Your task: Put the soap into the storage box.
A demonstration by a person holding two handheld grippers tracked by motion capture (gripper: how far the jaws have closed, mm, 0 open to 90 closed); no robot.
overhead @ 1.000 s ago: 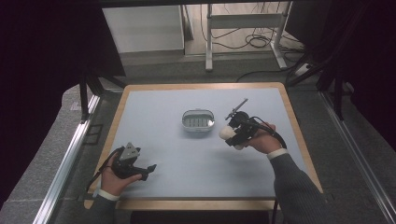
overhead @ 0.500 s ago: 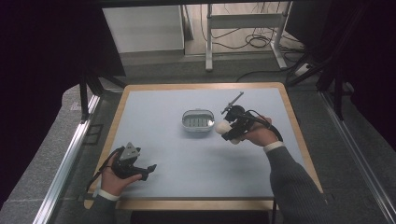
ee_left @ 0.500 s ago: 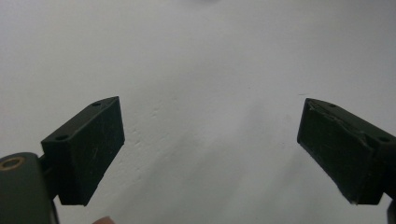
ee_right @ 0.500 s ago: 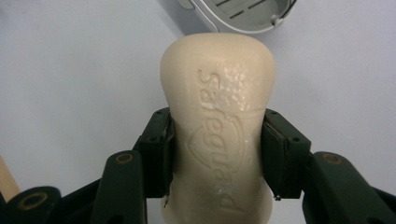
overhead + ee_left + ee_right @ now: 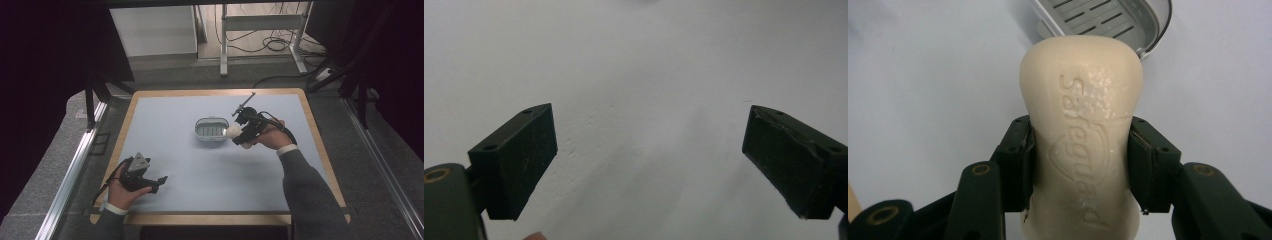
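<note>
Soap bar (image 5: 1080, 145) | clamped between right hand-held gripper (image 5: 1080, 165) jaws | beside soap dish (image 5: 1108, 20)

text: "Safeguard" | on: soap bar (image 5: 1080, 145) (embossed, running lengthwise) | other readable text: none

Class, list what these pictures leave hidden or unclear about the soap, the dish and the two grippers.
- Soap: near end cut off by the bottom edge, right gripper view; flanks covered by the fingers.
- Dish: far part cut off by the top edge there.
- Left gripper: too small in the high view to judge its gap.
</note>
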